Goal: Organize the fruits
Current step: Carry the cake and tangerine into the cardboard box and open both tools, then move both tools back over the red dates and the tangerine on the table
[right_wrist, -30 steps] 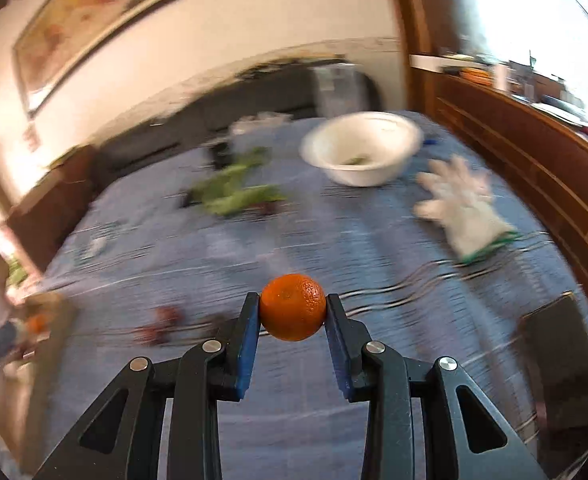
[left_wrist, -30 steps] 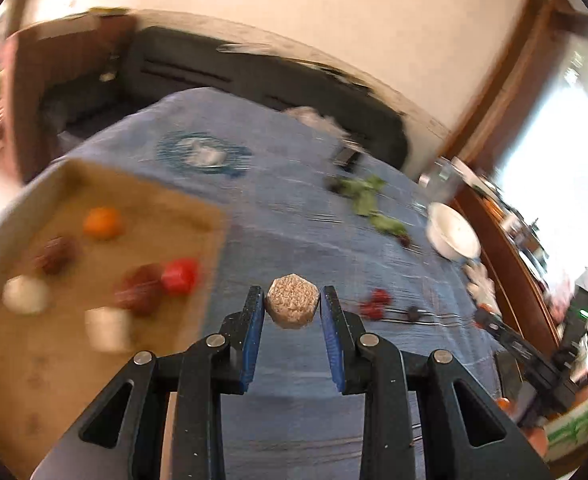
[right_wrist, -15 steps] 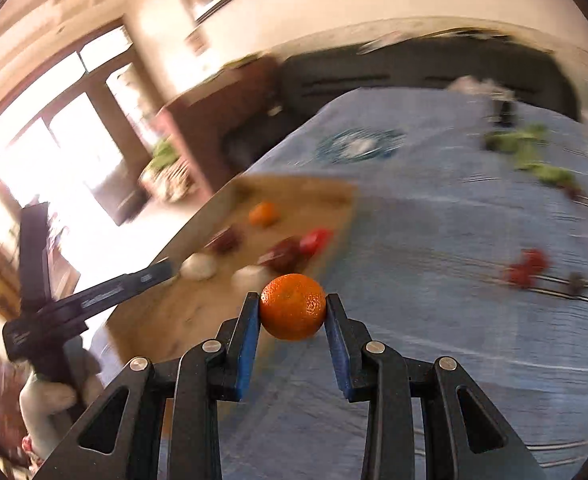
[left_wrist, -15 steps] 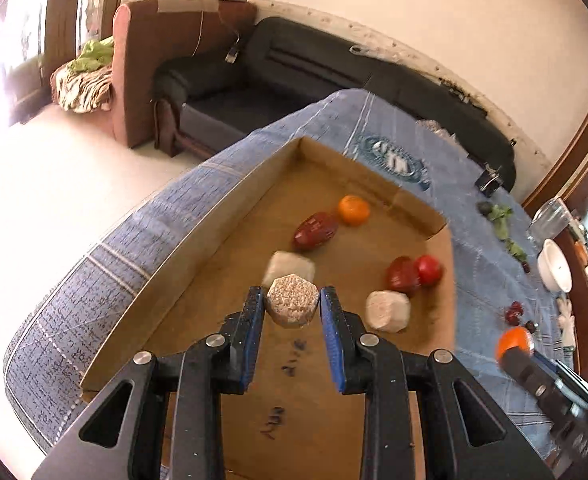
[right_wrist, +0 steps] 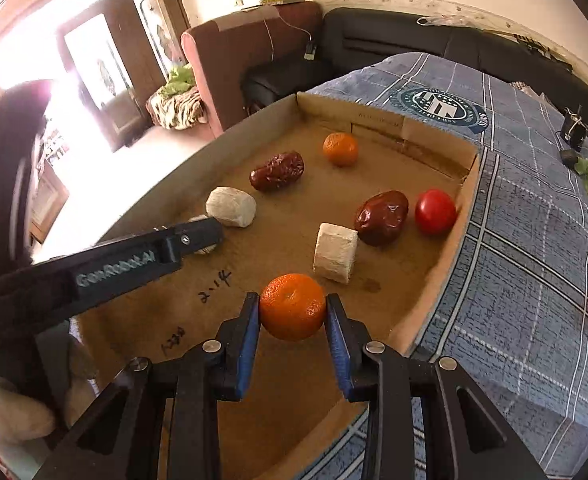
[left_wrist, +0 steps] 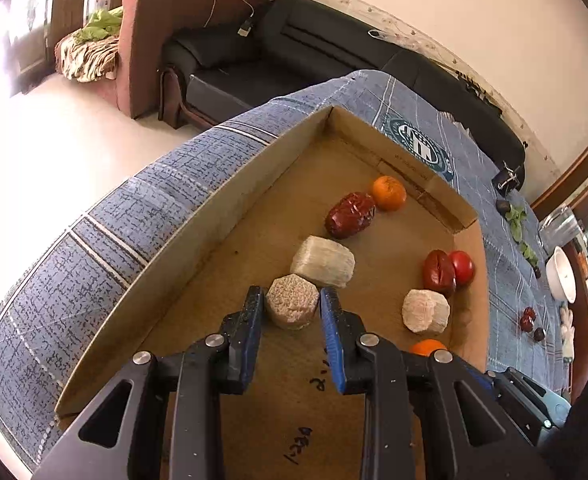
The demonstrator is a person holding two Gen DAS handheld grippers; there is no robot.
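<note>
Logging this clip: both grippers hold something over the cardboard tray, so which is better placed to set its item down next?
Left. The left gripper holds its beige hexagonal chunk low beside a pale chunk; the right gripper's orange looks higher.

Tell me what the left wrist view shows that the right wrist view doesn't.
Only the left wrist view shows the white bowl on the blue tablecloth, and the hexagonal beige piece between the left gripper jaws. Only the right wrist view shows the glass doors and the mandarin squarely in the right gripper. Both share the cardboard tray, the tomato, two red dates and the far mandarin.
</note>
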